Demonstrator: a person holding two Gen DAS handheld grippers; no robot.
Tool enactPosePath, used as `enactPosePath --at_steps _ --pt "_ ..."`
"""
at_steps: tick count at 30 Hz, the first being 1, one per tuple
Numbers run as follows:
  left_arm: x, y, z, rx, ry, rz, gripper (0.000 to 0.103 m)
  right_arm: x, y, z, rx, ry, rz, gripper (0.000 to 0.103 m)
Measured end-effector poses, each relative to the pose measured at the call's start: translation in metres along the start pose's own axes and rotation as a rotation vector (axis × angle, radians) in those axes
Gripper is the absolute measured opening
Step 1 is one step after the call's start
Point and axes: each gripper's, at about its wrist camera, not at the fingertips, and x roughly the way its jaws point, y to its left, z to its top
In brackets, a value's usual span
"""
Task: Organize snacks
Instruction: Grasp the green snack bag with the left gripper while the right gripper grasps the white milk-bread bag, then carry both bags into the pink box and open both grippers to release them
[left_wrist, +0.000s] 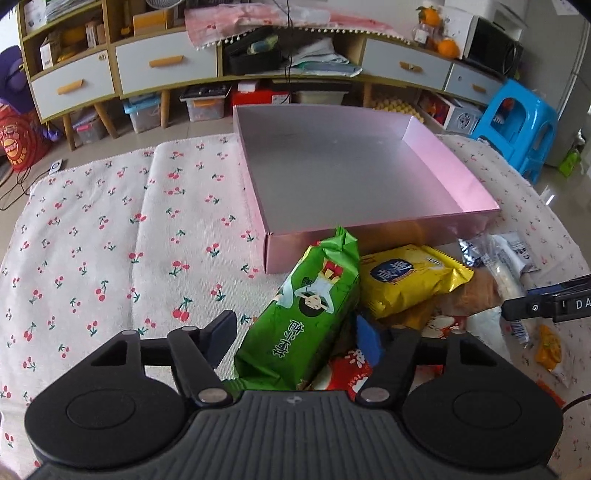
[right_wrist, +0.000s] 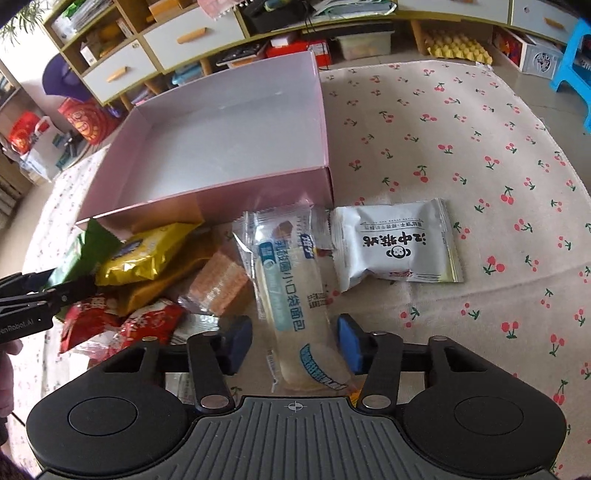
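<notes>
open pink box; just before its near wall lie green packet, yellow packet, clear bread pack

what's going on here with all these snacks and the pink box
A person is sorting snacks with a handheld gripper in each hand. The left gripper straddles a green snack pack at the edge of the pile, and the right gripper straddles a clear bread packet; neither pair of pads visibly presses yet. The pink box behind the pile holds nothing so far. A white packet lies apart on the cherry-print cloth.
</notes>
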Motion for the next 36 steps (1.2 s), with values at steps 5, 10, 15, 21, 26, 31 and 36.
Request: enactPosePath --at_steps 5,10,15,21,26,31,36 --pt "0.002 0.004 -0.001 -0.042 0.020 -0.011 0.062 0.000 0.000 0.000 0.002 -0.013 -0.018 0.037" --pt "0.000 0.005 0.000 -0.069 0.038 -0.002 0.052 0.000 -0.001 0.001 0.021 -0.012 -0.020 0.034" --pt "-0.004 0.010 0.003 -0.123 0.053 0.002 0.048 -0.005 -0.001 0.001 0.044 0.005 0.014 0.033" --pt "-0.019 0.018 0.005 -0.183 0.045 -0.017 0.046 -0.016 0.004 0.002 0.070 -0.002 0.061 0.032" --pt "-0.034 0.020 0.007 -0.197 0.014 -0.039 0.045 -0.030 0.008 0.005 0.082 -0.033 0.097 0.032" --pt "-0.044 0.017 0.013 -0.205 -0.050 -0.048 0.045 -0.042 0.009 0.013 0.101 -0.079 0.124 0.032" --pt "-0.044 0.008 0.030 -0.204 -0.117 -0.049 0.045 -0.049 0.011 0.029 0.117 -0.123 0.115 0.032"
